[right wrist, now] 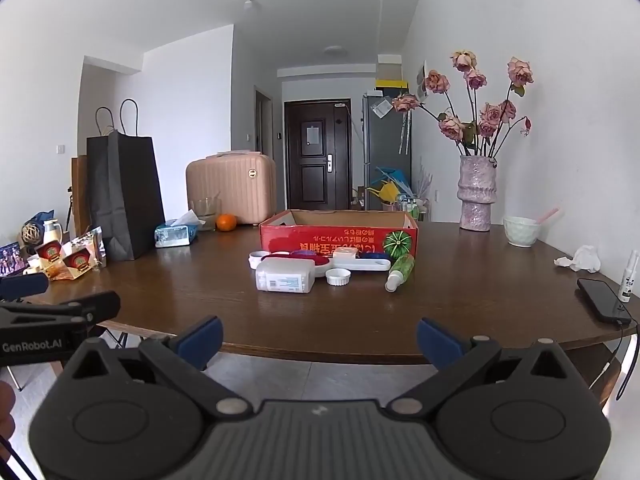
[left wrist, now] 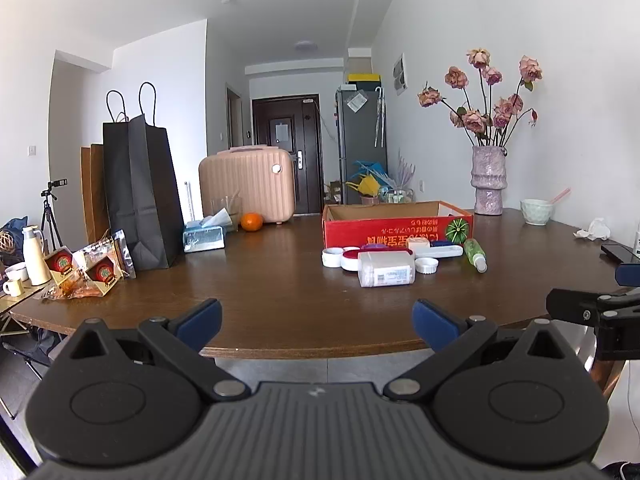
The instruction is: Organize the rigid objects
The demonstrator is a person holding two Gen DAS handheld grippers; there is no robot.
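Ahead, both claws wide, table edge [left wrist: 304,350] near, red box [right wrist: 338,236] beyond

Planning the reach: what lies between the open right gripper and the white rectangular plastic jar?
Only bare brown wooden table separates right gripper from jar, per right wrist view.

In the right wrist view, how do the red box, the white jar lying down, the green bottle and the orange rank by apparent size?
1. red box
2. white jar
3. green bottle
4. orange, though it sits farther back, so its rank is unsure.
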